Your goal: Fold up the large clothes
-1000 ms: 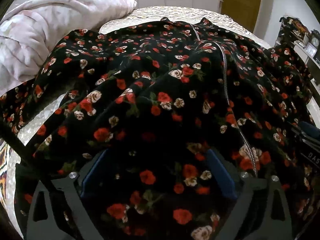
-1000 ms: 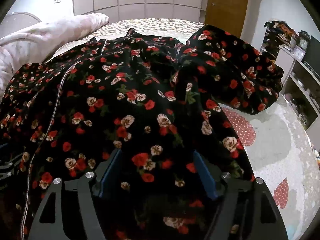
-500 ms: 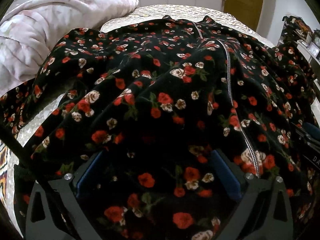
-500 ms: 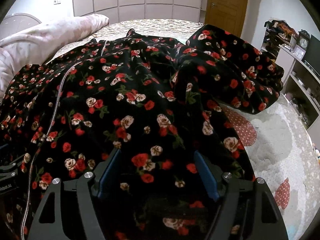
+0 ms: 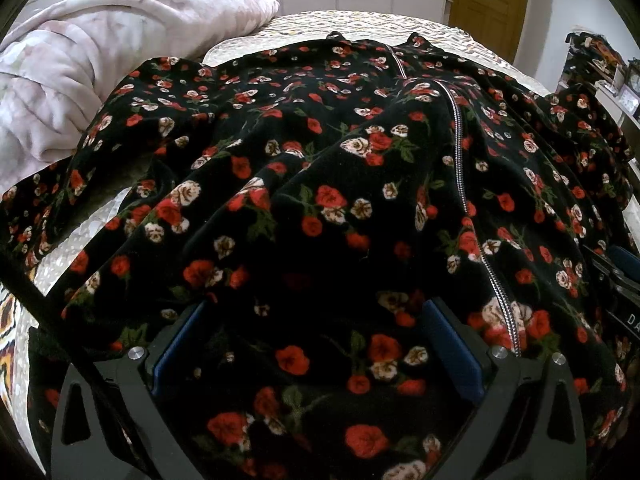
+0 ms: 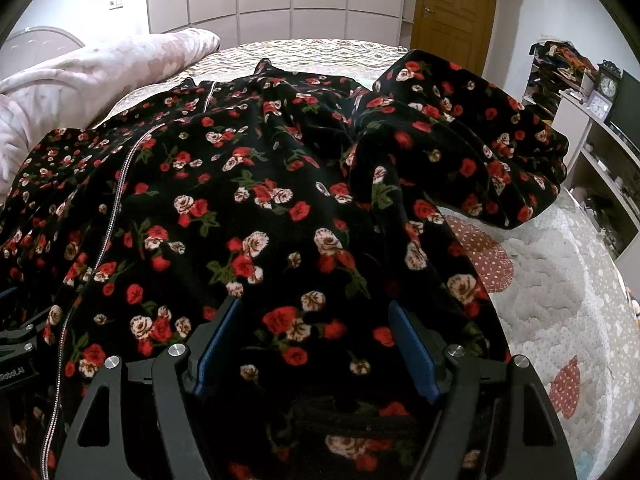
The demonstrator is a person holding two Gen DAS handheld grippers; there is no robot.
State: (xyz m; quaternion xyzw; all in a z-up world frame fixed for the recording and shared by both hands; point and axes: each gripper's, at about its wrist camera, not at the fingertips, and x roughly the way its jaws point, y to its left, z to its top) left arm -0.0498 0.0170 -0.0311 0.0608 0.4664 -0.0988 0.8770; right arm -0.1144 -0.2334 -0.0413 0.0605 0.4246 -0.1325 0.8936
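Left wrist view: both grippers' jaws grip the floral robe point(image 5: 320, 208) hem; carry it level toward twelve o'clock, zipper point(image 5: 460, 160) straight, over the bed point(image 5: 360, 20).

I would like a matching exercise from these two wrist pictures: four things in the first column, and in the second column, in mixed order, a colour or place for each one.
Column A
1. robe
2. zipper
3. blanket
4. door

Column B
a. brown wood, in the far wall
b. pale pink, bunched up left of the garment
c. black with red and white roses, spread on the bed
d. silver line that runs down the fabric

Pairs: 1-c, 2-d, 3-b, 4-a
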